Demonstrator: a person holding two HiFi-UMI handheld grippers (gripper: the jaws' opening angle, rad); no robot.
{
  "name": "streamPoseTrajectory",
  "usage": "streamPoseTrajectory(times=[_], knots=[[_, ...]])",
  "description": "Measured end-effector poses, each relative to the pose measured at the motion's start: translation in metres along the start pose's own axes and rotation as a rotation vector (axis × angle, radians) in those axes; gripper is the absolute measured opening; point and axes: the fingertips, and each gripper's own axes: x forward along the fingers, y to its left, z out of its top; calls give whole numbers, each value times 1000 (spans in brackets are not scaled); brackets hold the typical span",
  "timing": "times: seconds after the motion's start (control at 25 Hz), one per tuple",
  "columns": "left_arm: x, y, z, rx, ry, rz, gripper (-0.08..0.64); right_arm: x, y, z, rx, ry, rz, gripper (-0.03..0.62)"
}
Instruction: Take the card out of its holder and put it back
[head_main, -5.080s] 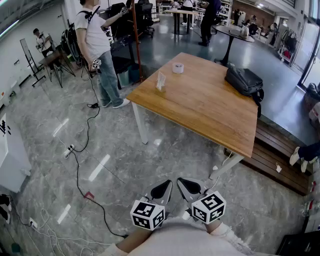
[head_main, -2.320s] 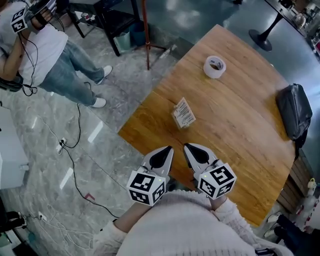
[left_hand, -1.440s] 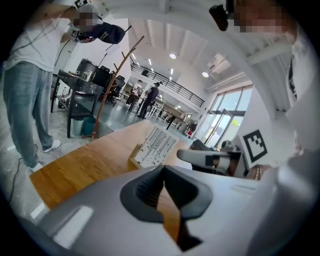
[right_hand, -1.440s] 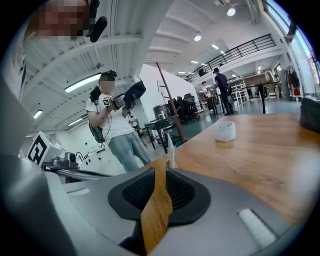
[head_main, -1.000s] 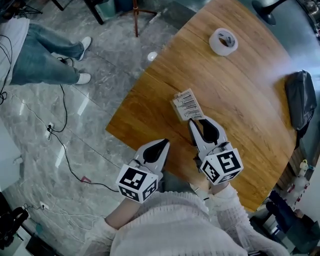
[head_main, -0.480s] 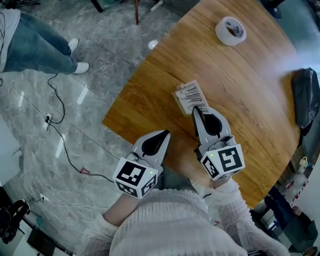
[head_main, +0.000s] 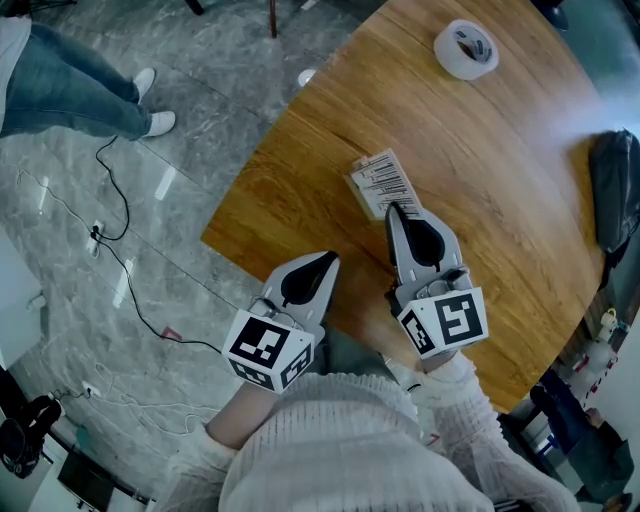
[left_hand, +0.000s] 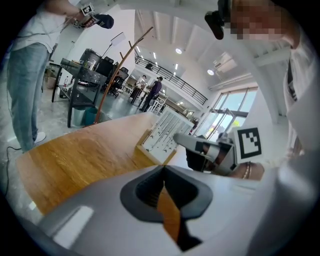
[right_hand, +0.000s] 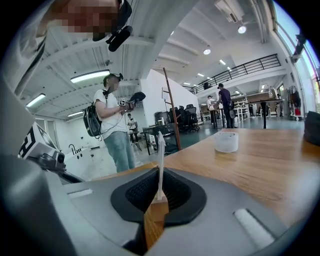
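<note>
Right gripper jaws have just been closing, seemingly onto card.

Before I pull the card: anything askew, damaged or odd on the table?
Nothing stands out. The card stands in its wooden holder, the right gripper, whose jaws have just been closing, pinches its edge, and the tape roll lies flat.

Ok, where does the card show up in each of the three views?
Head view: card mid-table, at the tip of the right gripper.
Left gripper view: card right of centre, printed face showing.
Right gripper view: card dead centre, edge-on between the jaws, which have just been closing on it.
Shared landmark: the wooden table under it.
</note>
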Motion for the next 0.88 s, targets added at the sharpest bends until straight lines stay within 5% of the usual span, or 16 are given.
streamPoseTrajectory(times=[0.88], knots=[[-7, -1, 1, 13, -7, -8, 8, -3, 7, 5, 15, -46, -35, 8]])
